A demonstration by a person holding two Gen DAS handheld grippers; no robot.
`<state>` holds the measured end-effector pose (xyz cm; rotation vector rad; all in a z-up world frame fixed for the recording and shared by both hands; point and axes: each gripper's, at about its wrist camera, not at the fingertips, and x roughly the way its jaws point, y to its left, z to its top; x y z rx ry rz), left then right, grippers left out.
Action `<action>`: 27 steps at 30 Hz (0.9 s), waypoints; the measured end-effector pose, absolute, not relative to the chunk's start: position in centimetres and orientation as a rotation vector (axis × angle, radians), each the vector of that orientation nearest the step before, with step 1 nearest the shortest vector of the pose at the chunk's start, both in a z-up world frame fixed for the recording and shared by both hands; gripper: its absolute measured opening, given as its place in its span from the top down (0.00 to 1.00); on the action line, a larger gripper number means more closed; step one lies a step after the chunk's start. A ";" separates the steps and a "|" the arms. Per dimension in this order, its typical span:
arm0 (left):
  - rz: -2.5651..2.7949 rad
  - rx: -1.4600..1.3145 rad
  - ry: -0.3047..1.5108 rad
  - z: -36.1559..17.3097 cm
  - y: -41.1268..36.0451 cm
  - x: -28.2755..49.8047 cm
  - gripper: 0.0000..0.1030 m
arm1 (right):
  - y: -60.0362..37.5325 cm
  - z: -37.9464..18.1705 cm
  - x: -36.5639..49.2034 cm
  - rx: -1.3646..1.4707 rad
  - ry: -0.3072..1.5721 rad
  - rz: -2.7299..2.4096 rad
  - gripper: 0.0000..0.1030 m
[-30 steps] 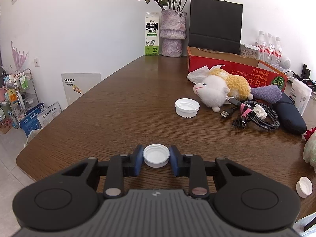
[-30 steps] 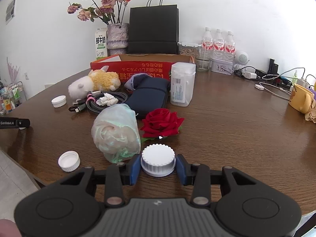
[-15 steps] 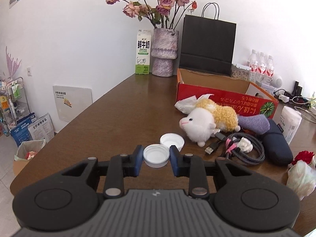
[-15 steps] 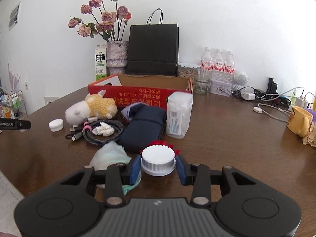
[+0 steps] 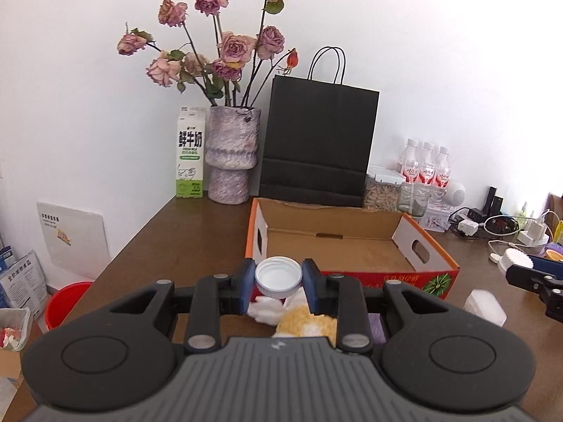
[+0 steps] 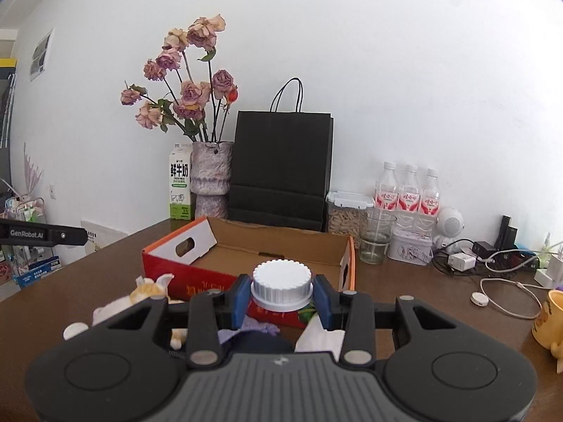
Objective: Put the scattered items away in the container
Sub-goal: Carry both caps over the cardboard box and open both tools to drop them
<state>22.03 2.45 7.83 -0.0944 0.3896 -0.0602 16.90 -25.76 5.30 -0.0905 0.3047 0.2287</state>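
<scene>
My left gripper (image 5: pixel 278 279) is shut on a small white bottle cap (image 5: pixel 278 276), hollow side up, raised above the table just in front of the red cardboard box (image 5: pixel 352 246). My right gripper (image 6: pixel 281 293) is shut on a larger ribbed white lid (image 6: pixel 282 283), also lifted before the box (image 6: pixel 267 249). The box is open and brown inside, with nothing seen in it. Below the left gripper lie a plush toy (image 5: pixel 304 321) and crumpled tissue (image 5: pixel 264 311). The right gripper with its lid also shows at the right edge of the left wrist view (image 5: pixel 517 263).
Behind the box stand a black paper bag (image 5: pixel 320 140), a vase of dried roses (image 5: pixel 232 158), a milk carton (image 5: pixel 190 151) and water bottles (image 6: pixel 408 190). Chargers and cables (image 6: pixel 492 260) lie at the right, with a yellow mug (image 6: pixel 547 316). A white cap (image 6: pixel 74 330) sits left.
Both grippers have risen and advanced toward the red box, each still gripping its cap. The scattered items have slid down under the grippers, and the box's inside has come into view.
</scene>
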 end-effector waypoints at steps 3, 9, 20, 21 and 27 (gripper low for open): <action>-0.087 -0.098 0.413 8.9 1.8 25.6 0.71 | -25.5 6.5 20.8 -0.092 0.321 0.243 0.63; -0.131 -0.114 0.500 9.1 0.3 33.1 0.71 | -24.3 7.3 29.3 -0.089 0.414 0.279 0.64; -0.112 -0.050 0.736 3.9 -3.3 44.8 0.71 | -22.2 3.4 41.1 -0.142 0.667 0.316 0.64; -0.112 -0.040 0.751 3.5 -3.5 45.3 0.71 | -22.1 2.9 42.0 -0.149 0.692 0.318 0.64; -0.117 0.032 0.815 1.4 -4.6 47.2 0.71 | -21.6 0.2 44.6 -0.194 0.813 0.332 0.63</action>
